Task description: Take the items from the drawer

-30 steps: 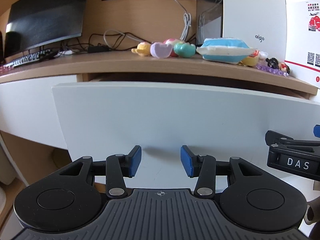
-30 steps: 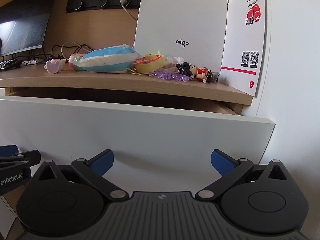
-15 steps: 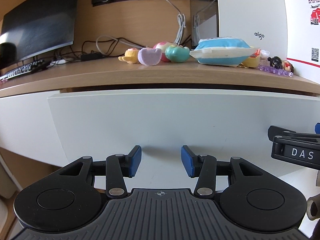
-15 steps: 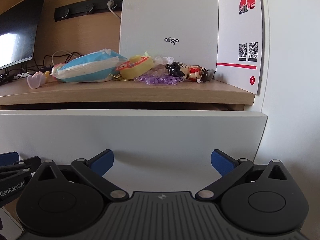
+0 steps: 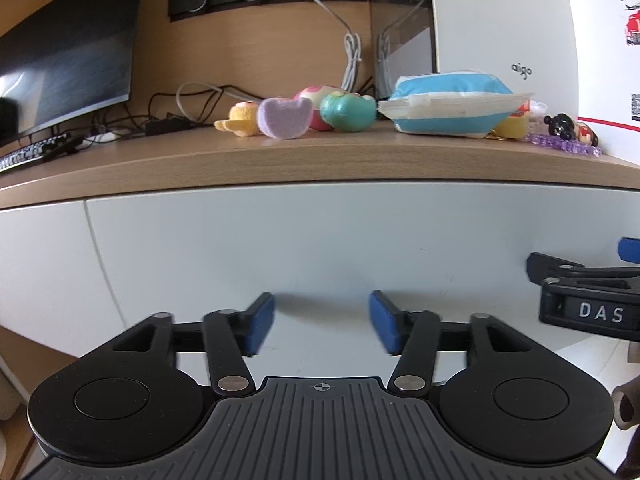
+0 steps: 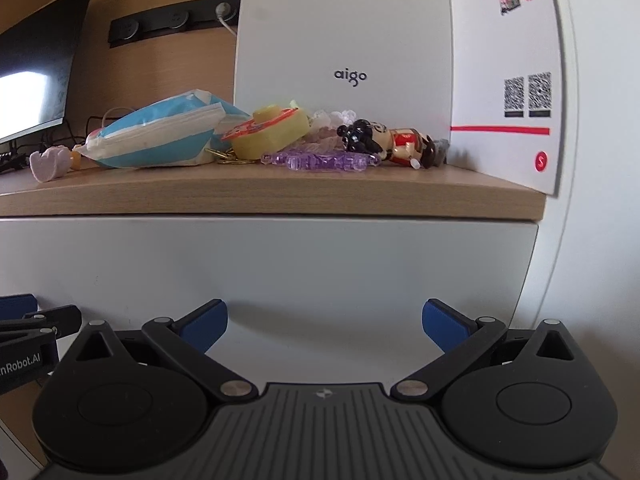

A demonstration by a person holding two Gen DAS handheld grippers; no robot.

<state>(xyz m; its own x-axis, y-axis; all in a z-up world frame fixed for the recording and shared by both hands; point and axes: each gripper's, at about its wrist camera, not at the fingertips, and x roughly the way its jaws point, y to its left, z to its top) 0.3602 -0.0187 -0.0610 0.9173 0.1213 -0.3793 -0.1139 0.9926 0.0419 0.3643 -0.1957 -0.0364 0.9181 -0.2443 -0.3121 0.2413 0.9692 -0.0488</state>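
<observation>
Light wooden surface (image 6: 280, 192) against a wood-panelled wall, carrying a blue-and-white striped soft pouch (image 6: 160, 140), yellow round toy (image 6: 272, 132), purple translucent chain (image 6: 320, 160) and small black-headed figurine (image 6: 384, 142) near the right edge. Flat white drawer front (image 5: 320, 240) directly below the front edge, flush and shut. Left tool (image 5: 322, 322) partly open, empty, close to the drawer front. Right tool (image 6: 325, 324) wide open, empty.

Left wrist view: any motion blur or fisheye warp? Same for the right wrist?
Left wrist view: light wooden desktop edge bows upward from fisheye; lilac heart-shaped plush slightly soft, blue pads of the left tool a little smeared. Right wrist view: desktop edge straighter, purple translucent plastic chain crisp, monitor shows bright glare.
</observation>
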